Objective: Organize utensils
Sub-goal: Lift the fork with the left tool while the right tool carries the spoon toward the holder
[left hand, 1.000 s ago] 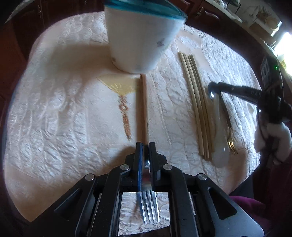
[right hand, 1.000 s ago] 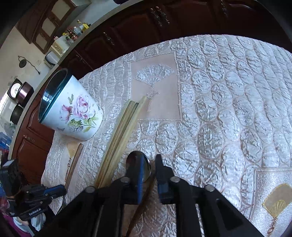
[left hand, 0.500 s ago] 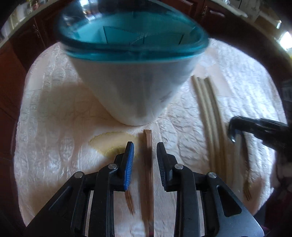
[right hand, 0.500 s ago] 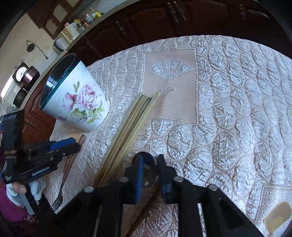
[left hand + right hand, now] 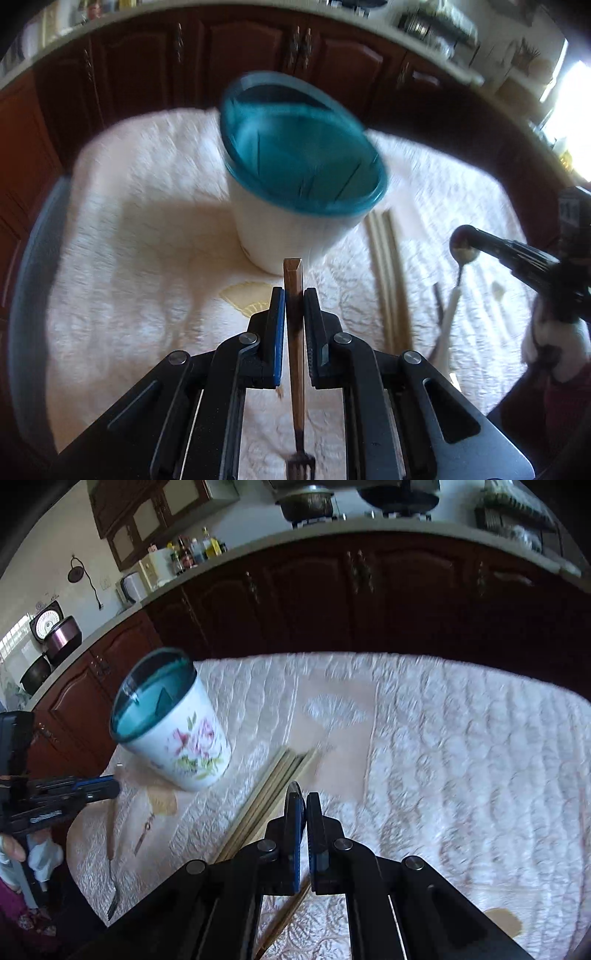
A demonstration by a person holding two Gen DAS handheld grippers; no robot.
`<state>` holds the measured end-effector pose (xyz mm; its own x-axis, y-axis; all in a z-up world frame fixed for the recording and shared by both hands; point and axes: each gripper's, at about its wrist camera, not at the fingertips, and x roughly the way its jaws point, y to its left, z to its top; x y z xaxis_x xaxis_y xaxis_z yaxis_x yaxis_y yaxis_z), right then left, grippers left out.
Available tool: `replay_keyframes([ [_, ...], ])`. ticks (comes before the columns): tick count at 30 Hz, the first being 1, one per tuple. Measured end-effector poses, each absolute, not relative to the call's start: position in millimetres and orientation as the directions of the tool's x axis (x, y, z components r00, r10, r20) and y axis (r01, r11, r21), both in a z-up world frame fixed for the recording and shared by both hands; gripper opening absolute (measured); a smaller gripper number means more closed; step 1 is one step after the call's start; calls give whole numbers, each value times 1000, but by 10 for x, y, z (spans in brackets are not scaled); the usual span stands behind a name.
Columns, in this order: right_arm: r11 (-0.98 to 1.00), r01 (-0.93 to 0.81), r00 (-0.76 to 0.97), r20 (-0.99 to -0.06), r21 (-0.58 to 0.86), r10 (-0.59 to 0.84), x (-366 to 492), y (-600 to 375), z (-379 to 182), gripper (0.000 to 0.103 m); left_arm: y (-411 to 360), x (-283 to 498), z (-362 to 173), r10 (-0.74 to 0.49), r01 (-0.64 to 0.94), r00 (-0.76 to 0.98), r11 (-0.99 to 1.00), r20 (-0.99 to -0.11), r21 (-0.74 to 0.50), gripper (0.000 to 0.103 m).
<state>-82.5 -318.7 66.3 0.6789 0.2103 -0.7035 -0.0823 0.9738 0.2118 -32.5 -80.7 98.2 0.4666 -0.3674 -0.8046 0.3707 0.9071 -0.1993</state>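
A white floral cup (image 5: 295, 236) with a teal inside (image 5: 177, 731) stands upright on the quilted cloth. My left gripper (image 5: 294, 291) is closing on a fork's wooden handle (image 5: 293, 332); the pads press it and the tines (image 5: 300, 461) point back toward the camera. In the right wrist view the left gripper (image 5: 107, 786) holds that fork (image 5: 110, 823) hanging left of the cup. My right gripper (image 5: 303, 797) is closing on a metal spoon (image 5: 295, 794), gripped at the bowl, handle trailing below. In the left wrist view the right gripper (image 5: 461, 236) holds the spoon (image 5: 463, 253) right of the cup.
Several pale chopsticks (image 5: 269, 797) lie side by side on the cloth (image 5: 461, 775) right of the cup. A white spoon (image 5: 448, 321) lies beyond them. Dark wooden cabinets (image 5: 369, 602) run behind the table. A person's hand (image 5: 11, 845) shows at the left edge.
The left gripper opened, slid up the fork's handle, shut on it again and rose. The right gripper shut on the spoon's bowl and lifted it off the cloth.
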Motion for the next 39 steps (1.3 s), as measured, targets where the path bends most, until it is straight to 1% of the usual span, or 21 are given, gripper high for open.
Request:
replay_keyframes([
  [6, 984, -69, 746, -646, 167, 162, -914, -3221, 1014, 3, -575, -657, 1426, -414, 379, 532, 897, -739, -229, 9],
  [15, 983, -78, 810, -564, 165, 159, -841, -3173, 1434, 3, -338, -966, 1915, -448, 381, 604, 889, -659, -255, 9],
  [23, 979, -115, 846, -499, 170, 186, -615, -2895, 1779, 3, -324, -798, 2555, -488, 405, 663, 872, -568, -276, 9],
  [26, 978, -122, 855, -482, 172, 191, -516, -2809, 1914, 3, -356, -719, 2749, -509, 423, 664, 860, -548, -286, 9],
  [29, 981, -123, 869, -462, 150, 179, -394, -2685, 2017, 3, -436, -604, 2918, -507, 436, 677, 860, -533, -265, 9],
  [31, 982, -119, 876, -451, 146, 173, -298, -2597, 2065, 3, -492, -514, 2970, -490, 430, 695, 870, -526, -241, 9],
  [34, 986, -111, 885, -440, 122, 154, -118, -2448, 2095, 3, -574, -314, 2956, -468, 407, 711, 882, -525, -236, 9],
  [39, 995, -100, 900, -427, -3, 89, 147, -2142, 2048, 2, -721, 30, 2762, -407, 360, 742, 912, -533, -195, 9],
])
